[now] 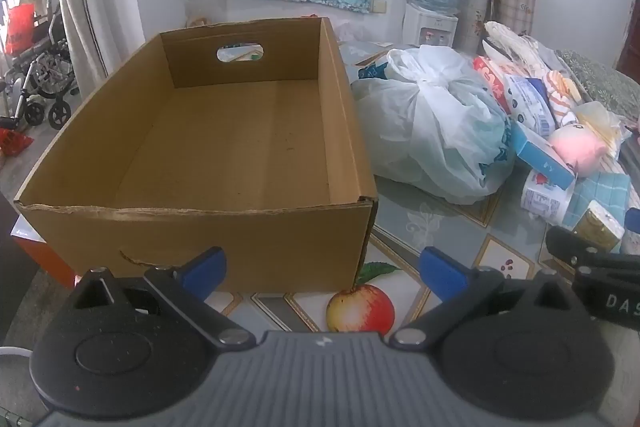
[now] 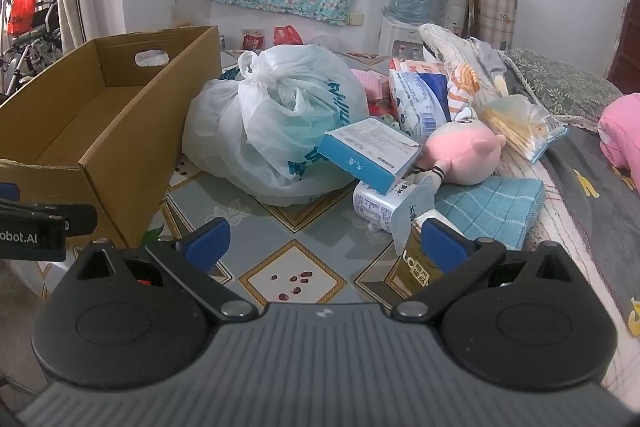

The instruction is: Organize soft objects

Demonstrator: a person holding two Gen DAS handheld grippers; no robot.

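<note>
Pink plush toy (image 2: 460,151) heaped among a tied plastic bag (image 2: 276,123), a blue carton (image 2: 368,155), tissue packs (image 2: 420,99) and a folded teal towel (image 2: 492,207) on the desk (image 2: 296,235), right of the bare cardboard box (image 1: 224,131). Sorting judged not yet begun: left gripper (image 1: 322,269) and right gripper (image 2: 326,243) both spread wide, holding nothing. Next, probably: reach right over the carton, close on the plush, carry to the box.
</note>
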